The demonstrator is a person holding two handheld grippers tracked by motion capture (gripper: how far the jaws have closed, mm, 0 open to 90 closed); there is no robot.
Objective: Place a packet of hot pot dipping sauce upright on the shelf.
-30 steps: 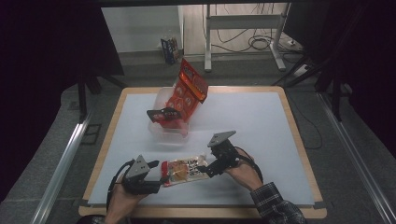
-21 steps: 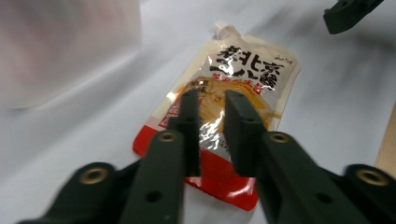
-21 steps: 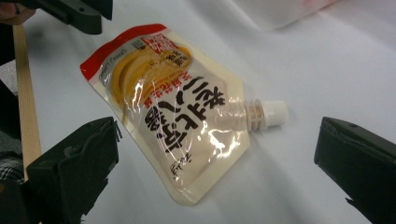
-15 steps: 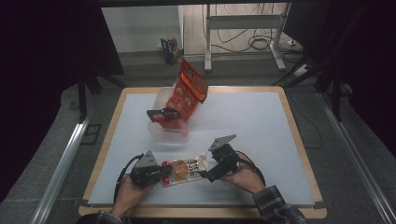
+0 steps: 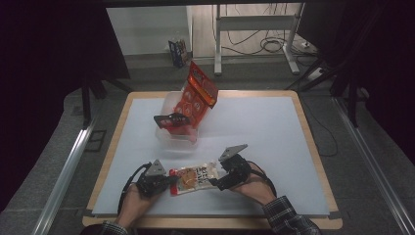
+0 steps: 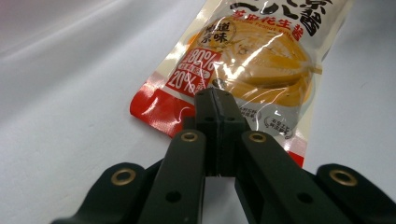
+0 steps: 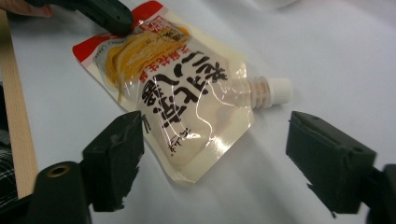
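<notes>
A spouted sauce pouch point(image 5: 193, 177) lies flat near the front edge of the white mat, with yellow noodles printed on it, a red bottom edge and a white cap point(image 7: 279, 89). My left gripper point(image 5: 170, 180) is shut, and its closed tips point(image 6: 218, 95) rest on the pouch point(image 6: 261, 51) just inside the red edge. My right gripper point(image 5: 219, 182) stands open at the spout end. Its jaws sit wide apart on either side of the pouch's clear corner point(image 7: 201, 144), with nothing held between them. In the right gripper view the left gripper point(image 7: 114, 18) touches the red end.
A clear plastic tub point(image 5: 172, 137) stands at the mat's back left. A red snack bag point(image 5: 196, 95) leans in it and a black clip point(image 5: 171, 119) sits on its rim. The wooden table edge point(image 7: 18, 130) runs close behind the pouch.
My left gripper has slid right until its shut tips are on the pouch's red end. The right gripper and the pouch have hardly moved.
</notes>
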